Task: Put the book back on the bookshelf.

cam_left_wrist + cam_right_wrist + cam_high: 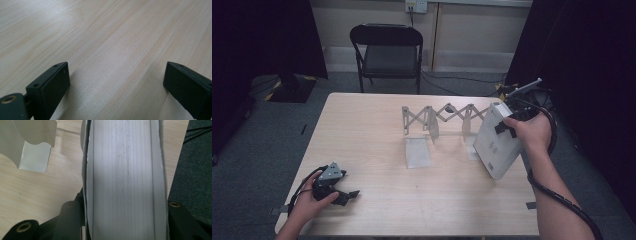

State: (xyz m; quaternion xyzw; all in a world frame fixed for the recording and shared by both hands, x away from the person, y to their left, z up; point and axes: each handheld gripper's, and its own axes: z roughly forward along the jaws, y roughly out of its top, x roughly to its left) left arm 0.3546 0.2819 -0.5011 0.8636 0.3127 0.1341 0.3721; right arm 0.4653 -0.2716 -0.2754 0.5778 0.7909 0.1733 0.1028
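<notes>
Clamping a white book (pixel 496 142) across its thickness, the right gripper (pixel 507 126) holds it tilted just right of the folding rack (pixel 443 120). Its corner could knock the light rack over. Well left of the rack, the left gripper (pixel 343 195) rests wide open and empty.

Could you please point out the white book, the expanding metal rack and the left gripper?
white book (pixel 495 142): high view, on its front cover.
expanding metal rack (pixel 439 114): high view, on its crossed bars.
left gripper (pixel 351 196): high view, between its fingertips.

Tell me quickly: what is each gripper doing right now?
Left gripper: open, empty, low over the table.
Right gripper: closed on the white book.
</notes>
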